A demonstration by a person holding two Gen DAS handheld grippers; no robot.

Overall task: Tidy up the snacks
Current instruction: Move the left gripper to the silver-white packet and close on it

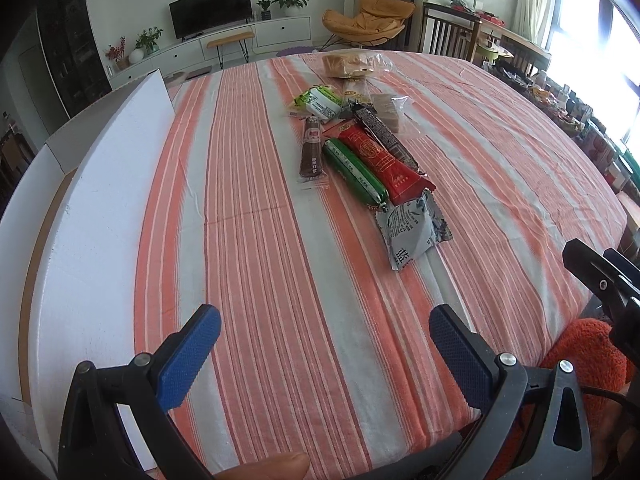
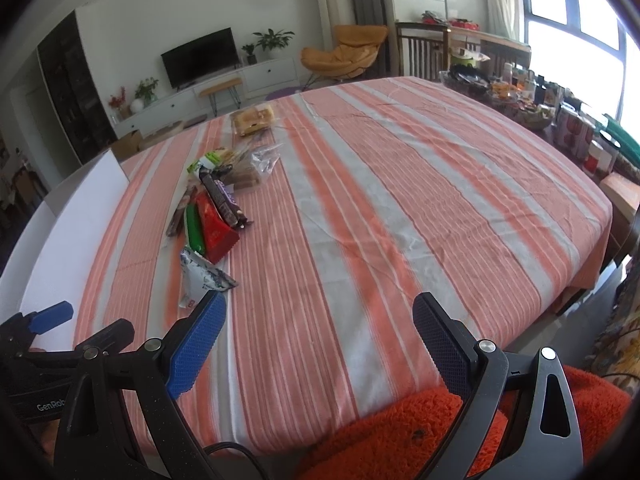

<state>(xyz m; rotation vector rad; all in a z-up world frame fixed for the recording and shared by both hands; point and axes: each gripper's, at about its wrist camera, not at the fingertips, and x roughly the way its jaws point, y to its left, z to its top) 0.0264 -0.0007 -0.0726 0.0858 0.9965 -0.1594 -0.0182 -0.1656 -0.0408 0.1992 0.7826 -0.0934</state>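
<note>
Several wrapped snacks lie in a loose row down the striped tablecloth (image 1: 260,240): a silver-blue packet (image 1: 414,232) nearest, a red packet (image 1: 384,162), a green sausage stick (image 1: 354,170), a brown bar (image 1: 312,148), a dark bar (image 1: 380,130), a green-white packet (image 1: 320,102) and bagged bread (image 1: 348,64) farthest. My left gripper (image 1: 324,322) hangs open over the near edge, well short of them. My right gripper (image 2: 320,312) is also open and holds nothing; the silver-blue packet (image 2: 202,278) lies just beyond its left fingertip.
A white foam board (image 1: 100,208) lies along the table's left side. A cluttered side table (image 2: 560,120) stands at the right by the window. Orange fuzzy fabric (image 2: 400,432) shows below the table's near edge. Chairs and a TV unit stand beyond the table.
</note>
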